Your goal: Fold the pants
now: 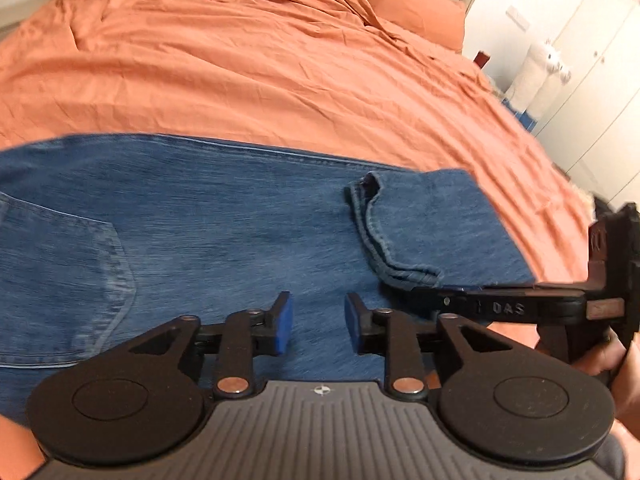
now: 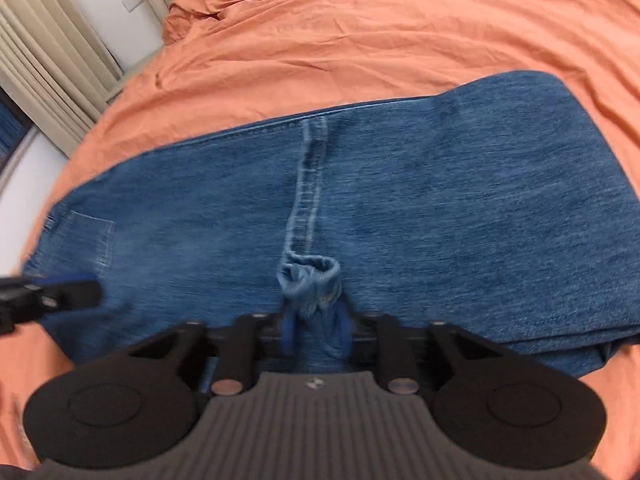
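Fingers (image 1: pixel 286 320) of our left gripper (image 1: pixel 318 322) stand partly open at lower centre of the left wrist view, nothing between them, with blue pants (image 1: pixel 208 236) on the orange bed (image 1: pixel 248 64) behind. Our right gripper (image 2: pixel 316 330) is also partly open; a bunched hem (image 2: pixel 310 280) sits between its fingers (image 2: pixel 289 328), but blur hides whether they press it.

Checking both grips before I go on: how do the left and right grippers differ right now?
Left gripper has nothing between its pads, over flat jeans; right gripper straddles a bunched hem. Left's pads show fully; right's are partly hidden by denim. Both have jaws apart, over the jeans.
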`<state>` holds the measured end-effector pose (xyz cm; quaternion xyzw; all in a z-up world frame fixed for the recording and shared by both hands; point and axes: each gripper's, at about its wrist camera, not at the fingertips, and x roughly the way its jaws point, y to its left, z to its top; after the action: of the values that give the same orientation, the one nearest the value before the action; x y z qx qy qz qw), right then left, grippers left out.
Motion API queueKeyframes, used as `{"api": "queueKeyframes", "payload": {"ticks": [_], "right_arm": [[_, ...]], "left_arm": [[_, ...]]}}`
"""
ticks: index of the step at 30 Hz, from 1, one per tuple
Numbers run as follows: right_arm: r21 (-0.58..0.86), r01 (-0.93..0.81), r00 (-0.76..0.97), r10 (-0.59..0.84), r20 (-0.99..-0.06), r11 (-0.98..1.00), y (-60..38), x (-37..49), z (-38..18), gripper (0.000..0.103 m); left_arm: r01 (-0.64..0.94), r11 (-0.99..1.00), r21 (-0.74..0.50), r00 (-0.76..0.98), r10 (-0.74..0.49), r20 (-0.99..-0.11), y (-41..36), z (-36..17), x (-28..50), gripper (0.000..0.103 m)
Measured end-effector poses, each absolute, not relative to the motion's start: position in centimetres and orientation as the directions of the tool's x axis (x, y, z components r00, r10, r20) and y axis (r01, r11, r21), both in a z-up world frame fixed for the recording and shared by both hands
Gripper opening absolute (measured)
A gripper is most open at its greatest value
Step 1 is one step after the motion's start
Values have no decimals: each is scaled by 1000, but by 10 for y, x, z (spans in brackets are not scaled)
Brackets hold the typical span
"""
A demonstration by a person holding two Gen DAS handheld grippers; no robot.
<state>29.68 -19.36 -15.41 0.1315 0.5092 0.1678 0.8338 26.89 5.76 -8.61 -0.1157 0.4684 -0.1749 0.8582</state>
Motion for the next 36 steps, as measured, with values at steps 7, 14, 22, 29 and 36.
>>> {"api": "queueKeyframes", "payload": {"ticks": [7,14,22,29,36], "right_arm": [[305,-181,502,354,-789,935,-229,299,-111,44],[163,-123,559,203,-804,979,-304,313,-107,42],[150,-47,585,150,-797,987,-382,312,-129,41],[170,-4,575,141,-806,986,-406,296,-146,41],[145,-109,582,182,-793,983,-370,238,-131,77]], "left_arm": [[156,850,-503,487,-509,-710,36,-108,306,47],[72,789,-610,467,-567,-678,11,-153,353,47],[76,797,-599,485,-554,-676,-3,-176,367,17],[181,828,-531,595,-522,-611,-14,-122,344,8],[251,851,-462,623,-507,-595,-39,-55,343,8]]}}
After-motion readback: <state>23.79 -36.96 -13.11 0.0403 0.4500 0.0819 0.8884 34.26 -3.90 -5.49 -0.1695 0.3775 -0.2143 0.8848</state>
